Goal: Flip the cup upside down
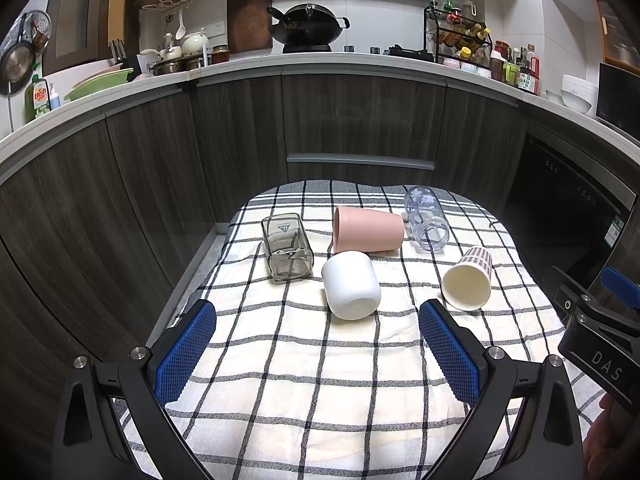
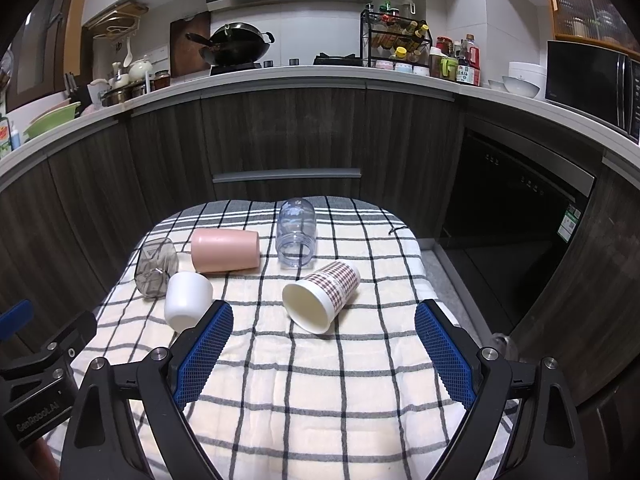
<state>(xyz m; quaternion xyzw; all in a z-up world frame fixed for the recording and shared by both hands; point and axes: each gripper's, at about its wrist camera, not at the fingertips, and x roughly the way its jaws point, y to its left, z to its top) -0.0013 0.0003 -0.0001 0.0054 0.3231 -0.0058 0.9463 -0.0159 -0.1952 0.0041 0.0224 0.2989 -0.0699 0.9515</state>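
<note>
Several cups lie on their sides on a checked cloth (image 1: 304, 380): a white cup (image 1: 351, 285), a pink cup (image 1: 368, 229), a grey square glass (image 1: 286, 247), a clear plastic cup (image 1: 426, 219) and a plaid paper cup (image 1: 468, 279). My left gripper (image 1: 318, 322) is open and empty, just short of the white cup. In the right wrist view the paper cup (image 2: 322, 296) lies ahead of my open, empty right gripper (image 2: 324, 326), with the white cup (image 2: 186, 298), pink cup (image 2: 225, 250), grey glass (image 2: 155, 267) and clear cup (image 2: 296, 233) beyond.
The cloth covers a small table (image 2: 444, 264) in front of dark wood kitchen cabinets (image 1: 360, 120). A counter (image 1: 320, 62) behind holds a wok, bottles and dishes. The right gripper's body (image 1: 600, 336) shows at the left wrist view's right edge.
</note>
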